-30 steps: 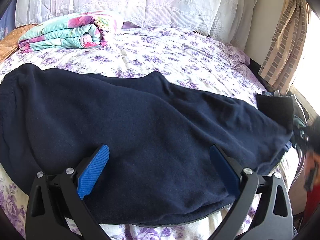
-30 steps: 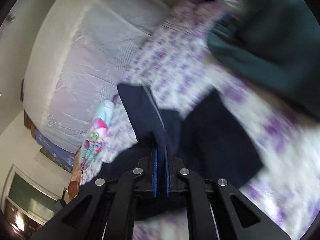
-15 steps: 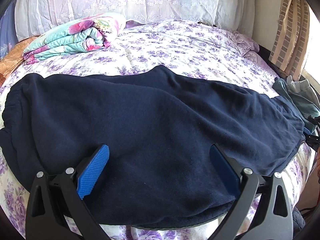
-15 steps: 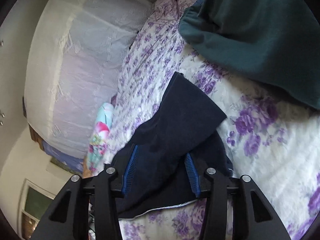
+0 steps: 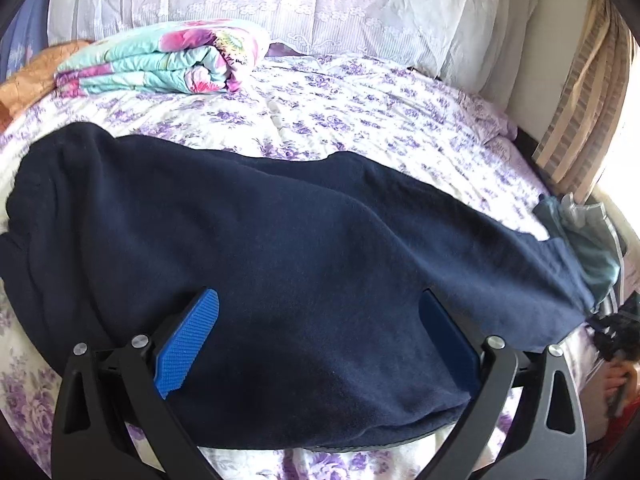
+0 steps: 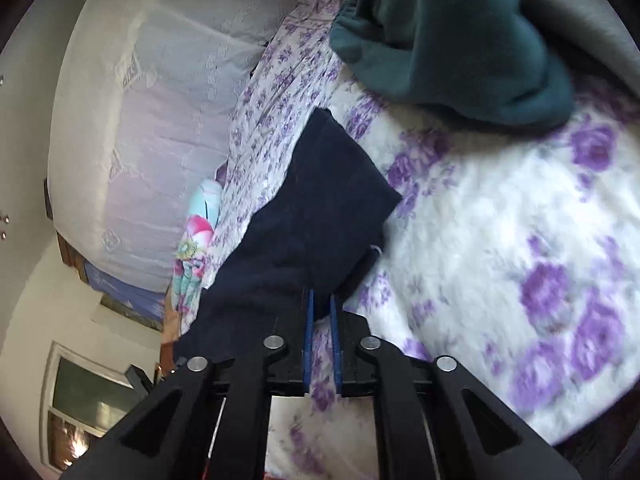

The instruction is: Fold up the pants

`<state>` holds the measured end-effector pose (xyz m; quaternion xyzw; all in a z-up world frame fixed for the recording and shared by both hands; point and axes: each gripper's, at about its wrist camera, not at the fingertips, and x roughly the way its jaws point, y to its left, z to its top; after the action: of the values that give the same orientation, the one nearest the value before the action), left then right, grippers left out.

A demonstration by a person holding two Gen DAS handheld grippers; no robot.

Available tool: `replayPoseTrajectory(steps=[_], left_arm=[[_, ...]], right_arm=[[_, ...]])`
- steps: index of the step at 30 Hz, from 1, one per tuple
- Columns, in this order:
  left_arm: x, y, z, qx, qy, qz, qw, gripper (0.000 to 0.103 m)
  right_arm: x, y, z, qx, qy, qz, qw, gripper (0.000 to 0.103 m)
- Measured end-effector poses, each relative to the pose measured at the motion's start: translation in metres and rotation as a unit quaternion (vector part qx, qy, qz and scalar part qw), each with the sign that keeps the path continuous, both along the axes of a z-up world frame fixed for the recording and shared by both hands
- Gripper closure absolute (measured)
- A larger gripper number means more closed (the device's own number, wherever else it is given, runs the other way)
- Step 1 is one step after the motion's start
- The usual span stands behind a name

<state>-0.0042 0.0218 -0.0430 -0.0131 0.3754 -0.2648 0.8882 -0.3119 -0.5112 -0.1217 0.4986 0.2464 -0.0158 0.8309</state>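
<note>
Pants (image 5: 280, 264) on bedsheet (image 5: 360, 112); green garment (image 6: 440, 40) near cuff (touching?); left jaws wide, right jaws closing, empty.

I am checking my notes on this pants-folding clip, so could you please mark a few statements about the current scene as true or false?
1. The navy pants lie spread across the floral bedsheet. True.
2. The left gripper is clamped shut on the pants. False: it is wide open above the fabric, gripping nothing.
3. A folded floral quilt sits near the pillows. True.
4. The right gripper is spread wide. False: its jaws have just been closing and stand narrowly apart at the pants' edge; only bedsheet shows in the gap.
5. A dark green garment lies on the bed beyond the pants' end. True.
</note>
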Motion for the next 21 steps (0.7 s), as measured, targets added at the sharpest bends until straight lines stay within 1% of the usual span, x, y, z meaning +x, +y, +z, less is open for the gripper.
replayPoseTrajectory(steps=[1, 2, 4, 8, 10, 11, 13, 14, 16, 17, 18, 19, 20, 21], left_arm=[[-0.001, 0.000, 0.000, 0.004, -0.003, 0.000, 1.0000, 0.005], [-0.002, -0.001, 0.000, 0.006, -0.004, 0.000, 1.0000, 0.005], [-0.001, -0.001, -0.001, 0.005, -0.004, 0.003, 1.0000, 0.005], [-0.002, -0.002, -0.001, 0.014, -0.008, 0.006, 0.9999, 0.005], [-0.001, -0.004, -0.001, 0.021, -0.009, 0.007, 0.9997, 0.005], [-0.001, -0.005, -0.002, 0.026, -0.010, 0.007, 0.9996, 0.005], [-0.002, -0.007, -0.003, 0.036, -0.011, 0.008, 0.9993, 0.005], [-0.002, -0.008, -0.003, 0.041, -0.013, 0.009, 0.9990, 0.005], [-0.004, -0.010, -0.003, 0.048, -0.015, 0.009, 0.9987, 0.005], [-0.004, -0.009, -0.003, 0.047, -0.016, 0.009, 0.9987, 0.005], [-0.005, -0.008, -0.003, 0.043, -0.015, 0.011, 0.9989, 0.005], [-0.005, -0.007, -0.003, 0.041, -0.015, 0.011, 0.9990, 0.005], [-0.005, -0.007, -0.002, 0.039, -0.014, 0.011, 0.9991, 0.005], [-0.004, -0.008, -0.003, 0.039, -0.014, 0.010, 0.9991, 0.005]], right_arm=[[-0.004, 0.000, 0.004, -0.004, -0.004, -0.004, 1.000, 0.069], [-0.007, 0.001, 0.007, -0.007, -0.005, -0.003, 1.000, 0.061], [-0.008, 0.001, 0.006, -0.001, 0.000, -0.003, 1.000, 0.061], [0.014, -0.005, -0.001, 0.015, 0.006, -0.011, 1.000, 0.061], [0.033, -0.008, 0.000, 0.000, 0.013, -0.014, 1.000, 0.061], [0.045, -0.008, 0.003, -0.014, 0.020, -0.015, 1.000, 0.064], [0.058, -0.005, 0.013, -0.034, 0.016, -0.012, 0.999, 0.082], [0.058, -0.003, 0.028, -0.053, -0.011, -0.013, 0.998, 0.083], [0.048, 0.007, 0.057, -0.114, -0.049, -0.013, 0.992, 0.084], [0.042, 0.013, 0.069, -0.140, -0.065, -0.008, 0.988, 0.084], [0.034, 0.017, 0.073, -0.156, -0.067, -0.005, 0.986, 0.084], [0.032, 0.016, 0.068, -0.159, -0.056, -0.006, 0.986, 0.084], [0.033, 0.012, 0.055, -0.159, -0.027, -0.007, 0.987, 0.083], [0.036, 0.004, 0.031, -0.148, 0.015, -0.001, 0.989, 0.082]])
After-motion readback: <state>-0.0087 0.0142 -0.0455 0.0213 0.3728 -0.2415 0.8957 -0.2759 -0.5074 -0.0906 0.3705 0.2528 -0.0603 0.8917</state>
